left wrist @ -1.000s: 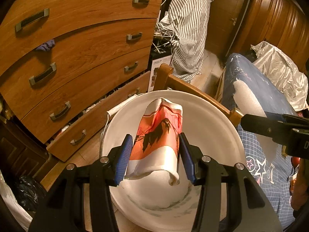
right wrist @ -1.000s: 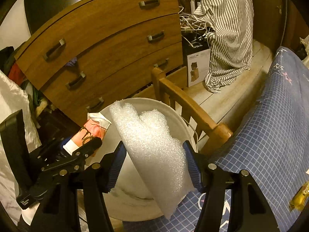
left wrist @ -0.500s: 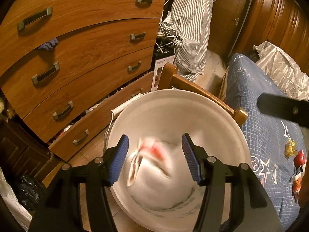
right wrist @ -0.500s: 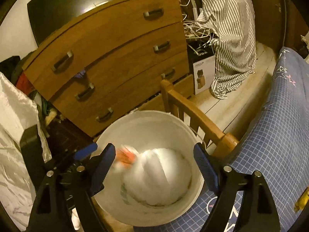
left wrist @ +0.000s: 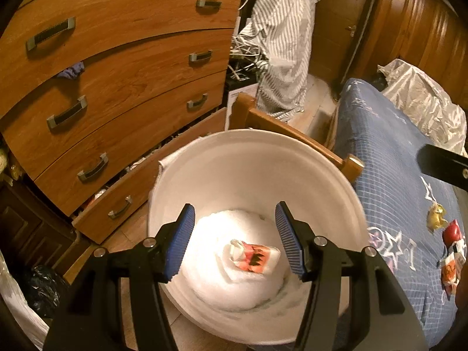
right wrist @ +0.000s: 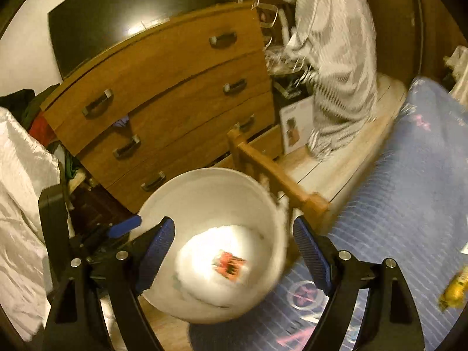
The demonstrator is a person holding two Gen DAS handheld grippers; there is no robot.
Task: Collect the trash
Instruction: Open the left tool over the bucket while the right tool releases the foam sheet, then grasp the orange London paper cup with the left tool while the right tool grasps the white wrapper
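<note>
Above the white bucket (left wrist: pixel 257 158), both claws empty. Left gripper (left wrist: pixel 234 238) poised over the bucket mouth, blue pads (left wrist: pixel 182 241) parted moderately, having just widened, gripping nothing, touching nothing. Right gripper (right wrist: pixel 234 256) spread much wider, likewise just opened, pads clear of everything, framing the bucket (right wrist: pixel 210 187) from above; motion blur across that whole view.

Down at the bucket's bottom: crumpled white bubble wrap (left wrist: pixel 222 269) bunched into a mound, and on top of it the red-and-white wrapper (left wrist: pixel 253 259), lying flat rather than upright. Long axis roughly crosswise in the left wrist view, white twisted end toward the left pad, printed red face upward. Same wrapper (right wrist: pixel 229 264) blurred in the right wrist view.

Beside the bucket, on the blue star-printed bedspread (left wrist: pixel 395 152): several small wrappers (left wrist: pixel 447 242), well apart from either claw.
</note>
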